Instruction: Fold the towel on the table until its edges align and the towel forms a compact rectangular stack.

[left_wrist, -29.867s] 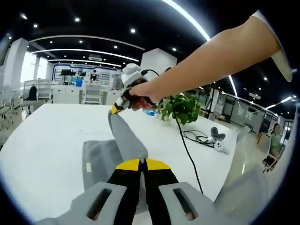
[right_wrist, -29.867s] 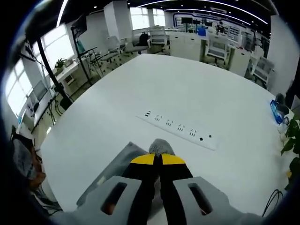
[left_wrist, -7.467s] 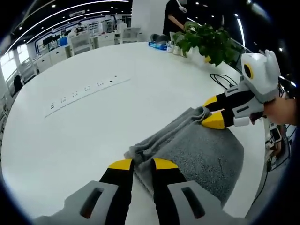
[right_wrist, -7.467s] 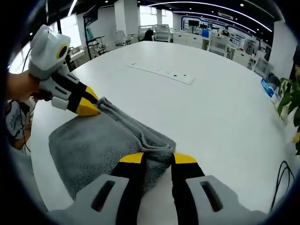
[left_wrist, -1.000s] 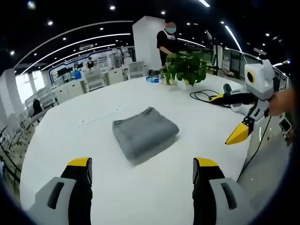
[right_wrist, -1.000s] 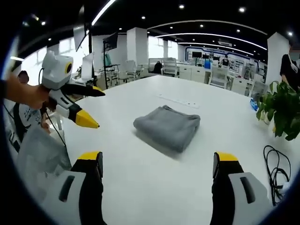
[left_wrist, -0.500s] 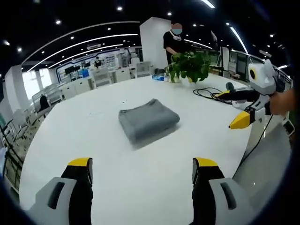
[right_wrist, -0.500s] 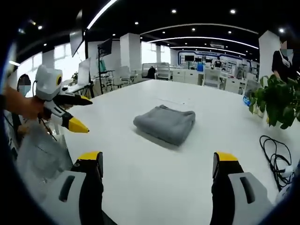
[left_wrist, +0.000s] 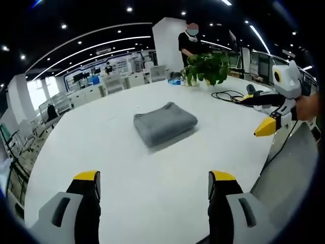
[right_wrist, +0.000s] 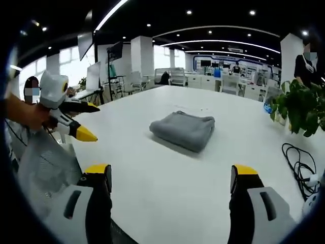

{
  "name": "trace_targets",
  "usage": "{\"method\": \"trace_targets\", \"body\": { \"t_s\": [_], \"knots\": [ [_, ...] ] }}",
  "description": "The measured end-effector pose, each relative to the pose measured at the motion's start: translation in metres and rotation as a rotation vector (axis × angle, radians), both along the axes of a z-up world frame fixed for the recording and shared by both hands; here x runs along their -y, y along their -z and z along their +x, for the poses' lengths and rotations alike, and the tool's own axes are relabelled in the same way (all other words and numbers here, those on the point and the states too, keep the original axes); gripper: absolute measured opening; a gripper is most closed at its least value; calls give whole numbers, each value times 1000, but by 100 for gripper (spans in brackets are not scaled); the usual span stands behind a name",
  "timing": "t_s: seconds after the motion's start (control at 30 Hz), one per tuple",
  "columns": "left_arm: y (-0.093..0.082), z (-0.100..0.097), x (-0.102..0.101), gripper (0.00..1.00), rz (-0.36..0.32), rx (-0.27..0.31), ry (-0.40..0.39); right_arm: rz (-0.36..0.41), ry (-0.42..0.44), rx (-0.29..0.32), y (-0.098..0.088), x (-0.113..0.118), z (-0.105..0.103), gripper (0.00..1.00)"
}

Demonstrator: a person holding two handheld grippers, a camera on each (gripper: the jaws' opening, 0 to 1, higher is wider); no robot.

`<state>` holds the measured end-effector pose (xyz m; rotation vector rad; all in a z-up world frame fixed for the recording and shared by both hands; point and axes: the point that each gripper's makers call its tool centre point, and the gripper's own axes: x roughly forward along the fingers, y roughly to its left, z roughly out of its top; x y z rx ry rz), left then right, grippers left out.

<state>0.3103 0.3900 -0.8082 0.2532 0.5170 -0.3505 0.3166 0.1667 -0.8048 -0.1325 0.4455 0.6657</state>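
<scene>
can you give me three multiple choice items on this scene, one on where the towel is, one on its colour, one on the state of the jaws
1. Where does the towel lie?
A. on the white table, apart from both grippers
B. held in the right gripper
C. draped over the plant

2. What colour is the towel?
A. blue
B. grey
C. yellow

3. How do the jaws of the left gripper and right gripper stand?
A. both shut on the towel
B. one open, one shut
C. both open, holding nothing

Answers:
1. A, the folded towel rests on the table well ahead of both grippers in both views.
2. B, it reads grey against the white table in both views.
3. C, each view's own yellow-tipped jaws stand wide apart with bare table between them.
</scene>
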Motion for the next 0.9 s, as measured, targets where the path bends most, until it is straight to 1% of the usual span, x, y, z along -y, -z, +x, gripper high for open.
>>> {"method": "trace_targets", "body": {
  "t_s": [0.13,0.3,0.37,0.57,0.6,0.67,0.9],
  "knots": [
    [1,-5,-4,90,-5,7,-21,-7,19,2,5,4,1,99],
    [7,-9,-7,90,0,-1,-23,-12,28,1,6,5,1,99],
    [7,-9,-7,90,-20,-2,-37,-15,32,7,5,6,1,99],
    [2,-6,-6,90,-34,28,-38,-17,33,6,9,6,3,99],
    [-1,-5,-6,90,-44,43,-42,-16,35,7,10,6,4,99],
    [-2,-4,-5,89,-58,50,-40,-21,36,9,10,6,3,99],
    [5,-5,-8,89,-36,43,-41,-18,51,19,11,11,3,98]
  ]
}}
